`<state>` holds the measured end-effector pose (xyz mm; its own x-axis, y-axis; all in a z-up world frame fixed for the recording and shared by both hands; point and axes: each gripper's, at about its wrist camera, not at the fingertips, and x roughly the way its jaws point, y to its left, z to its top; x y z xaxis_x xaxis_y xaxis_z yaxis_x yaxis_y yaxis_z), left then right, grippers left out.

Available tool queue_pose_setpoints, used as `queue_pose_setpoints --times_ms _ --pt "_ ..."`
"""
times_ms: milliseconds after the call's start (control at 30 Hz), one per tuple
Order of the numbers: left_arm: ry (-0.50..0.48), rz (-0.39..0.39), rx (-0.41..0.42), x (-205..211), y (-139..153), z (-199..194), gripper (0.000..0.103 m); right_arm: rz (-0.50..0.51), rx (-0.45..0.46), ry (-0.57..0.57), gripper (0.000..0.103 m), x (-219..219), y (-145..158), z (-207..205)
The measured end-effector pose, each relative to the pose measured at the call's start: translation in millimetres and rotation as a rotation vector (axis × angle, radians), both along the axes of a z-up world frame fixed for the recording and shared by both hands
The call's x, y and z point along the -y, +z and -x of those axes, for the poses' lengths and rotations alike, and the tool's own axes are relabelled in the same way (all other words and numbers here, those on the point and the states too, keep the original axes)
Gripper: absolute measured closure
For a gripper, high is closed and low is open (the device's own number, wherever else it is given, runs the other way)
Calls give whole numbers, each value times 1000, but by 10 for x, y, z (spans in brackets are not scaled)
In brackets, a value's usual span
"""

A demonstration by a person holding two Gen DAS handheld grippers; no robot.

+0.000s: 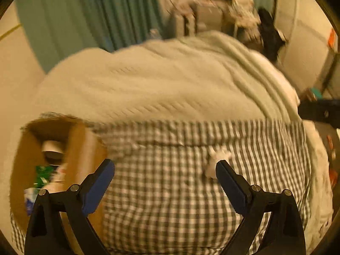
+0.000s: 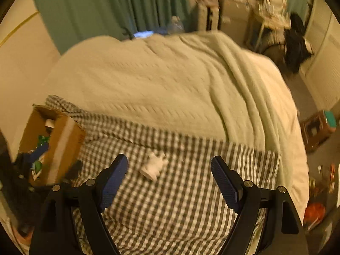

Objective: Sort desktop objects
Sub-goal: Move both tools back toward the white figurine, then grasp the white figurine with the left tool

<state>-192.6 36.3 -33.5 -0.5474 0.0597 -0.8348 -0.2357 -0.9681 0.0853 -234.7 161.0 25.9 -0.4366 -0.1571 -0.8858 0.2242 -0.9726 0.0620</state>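
A small white object (image 2: 154, 165) lies on the grey checked cloth (image 2: 180, 201) spread over the near part of a bed. My right gripper (image 2: 169, 162) hangs above the cloth, open, and the white object shows between its fingertips but below them, untouched. My left gripper (image 1: 164, 170) is also open and holds nothing; the same white object (image 1: 216, 161) sits just beyond its right finger (image 1: 229, 182). An open cardboard box (image 1: 80, 146) stands at the left on the cloth, holding a white roll (image 1: 52, 146) and green and blue packets (image 1: 42, 175). Both views are blurred.
A pale green blanket (image 2: 159, 80) covers the rest of the bed. Green curtains (image 2: 106, 4) hang behind it. Cluttered furniture (image 2: 272, 21) stands at the far right. A small brown box (image 2: 318, 127) and loose items lie on the floor to the right of the bed.
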Motion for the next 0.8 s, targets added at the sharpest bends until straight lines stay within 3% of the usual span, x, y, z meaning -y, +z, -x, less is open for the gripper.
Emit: queue_pose_setpoints --times_ms 167,300,633,700,800 --pt "-85 5 51 -389 -348 124 5 -71 47 -15 22 -207 -451 230" --pt "-151 38 100 -684 -667 260 5 -39 119 -75 22 -474 -789 382" --pt "-145 84 261 -1011 -1323 526 5 -21 161 -102 22 -839 -1198 527" --pt "-147 86 297 -1033 -1420 549 14 -31 154 -84 22 -857 -1213 520" --pt "-145 79 375 -1025 -1552 547 43 -30 158 -69 22 -890 -1259 529"
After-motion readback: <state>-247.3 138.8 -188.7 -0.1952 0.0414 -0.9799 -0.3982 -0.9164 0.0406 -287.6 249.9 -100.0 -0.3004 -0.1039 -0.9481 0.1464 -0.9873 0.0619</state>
